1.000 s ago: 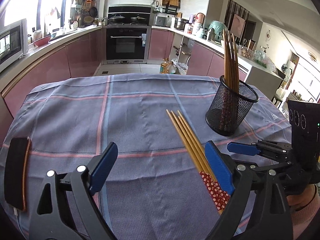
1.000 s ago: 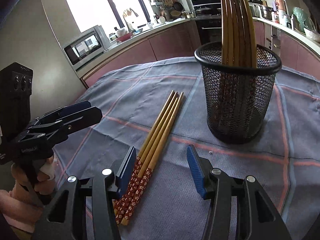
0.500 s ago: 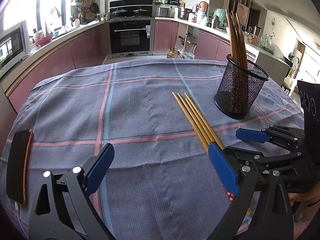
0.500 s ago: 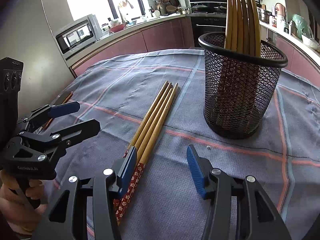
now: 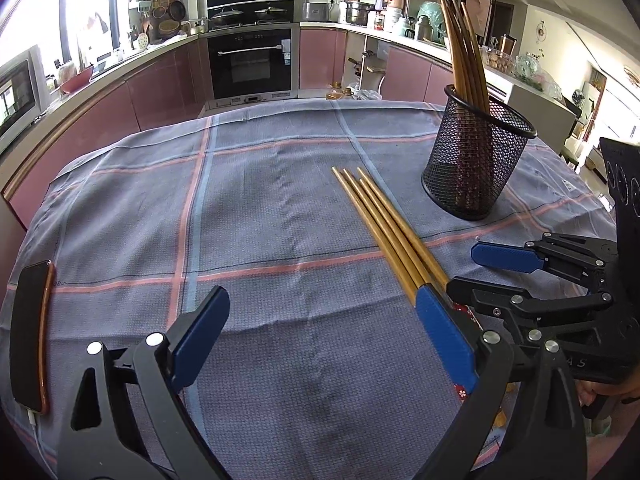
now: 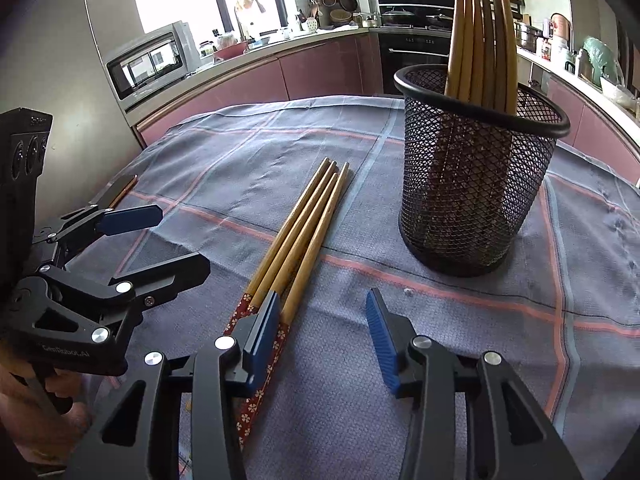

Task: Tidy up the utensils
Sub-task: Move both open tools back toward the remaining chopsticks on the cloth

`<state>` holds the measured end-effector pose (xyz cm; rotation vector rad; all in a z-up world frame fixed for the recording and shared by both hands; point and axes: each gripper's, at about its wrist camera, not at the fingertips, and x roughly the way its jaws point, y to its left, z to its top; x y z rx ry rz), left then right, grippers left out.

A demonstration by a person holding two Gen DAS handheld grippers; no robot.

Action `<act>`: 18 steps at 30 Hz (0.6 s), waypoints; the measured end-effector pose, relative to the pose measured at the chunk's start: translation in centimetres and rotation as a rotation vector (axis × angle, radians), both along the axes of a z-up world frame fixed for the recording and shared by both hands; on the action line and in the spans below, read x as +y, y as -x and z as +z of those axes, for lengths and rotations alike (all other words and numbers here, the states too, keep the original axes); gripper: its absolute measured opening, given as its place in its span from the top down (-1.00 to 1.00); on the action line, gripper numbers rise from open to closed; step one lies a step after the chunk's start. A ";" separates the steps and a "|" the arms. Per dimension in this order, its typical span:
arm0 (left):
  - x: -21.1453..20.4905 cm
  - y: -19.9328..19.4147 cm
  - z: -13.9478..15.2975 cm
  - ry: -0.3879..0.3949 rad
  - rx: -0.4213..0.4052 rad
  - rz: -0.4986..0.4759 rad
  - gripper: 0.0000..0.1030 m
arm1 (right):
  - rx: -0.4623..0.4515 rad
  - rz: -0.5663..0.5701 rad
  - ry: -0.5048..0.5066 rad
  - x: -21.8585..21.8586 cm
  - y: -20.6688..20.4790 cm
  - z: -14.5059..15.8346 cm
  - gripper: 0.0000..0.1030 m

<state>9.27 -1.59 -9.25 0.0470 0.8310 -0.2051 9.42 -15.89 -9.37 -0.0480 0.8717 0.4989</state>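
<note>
Several wooden chopsticks point(image 5: 384, 224) with red flowered ends lie side by side on the blue checked cloth; they also show in the right wrist view point(image 6: 304, 236). A black mesh cup point(image 5: 476, 164) behind them holds several more chopsticks upright, also in the right wrist view point(image 6: 476, 184). My left gripper point(image 5: 324, 336) is open and empty, just left of the chopsticks' near ends. My right gripper point(image 6: 324, 336) is open and empty, its left finger point(image 6: 262, 334) over the red ends. Each gripper shows in the other's view: the right point(image 5: 516, 276), the left point(image 6: 136, 240).
A dark phone point(image 5: 30, 336) with a cable lies at the cloth's left edge. The table edge point(image 5: 120, 140) drops off to a kitchen with pink cabinets, an oven and a microwave behind.
Both grippers have drawn back and lifted a little, so the chopsticks and cup sit farther off. Both stay open. The chopsticks have not moved.
</note>
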 end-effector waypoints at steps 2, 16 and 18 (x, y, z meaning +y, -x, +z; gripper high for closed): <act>-0.3 -0.2 -0.1 -0.006 0.006 -0.011 -0.76 | 0.008 -0.004 -0.012 -0.4 -0.1 0.0 0.23; -2.3 -1.6 -1.4 -0.053 0.061 -0.073 -0.63 | 0.025 0.002 -0.033 -1.3 -0.4 0.1 0.30; -2.3 -1.7 -1.4 -0.056 0.062 -0.074 -0.63 | 0.025 0.001 -0.032 -1.2 -0.4 0.0 0.30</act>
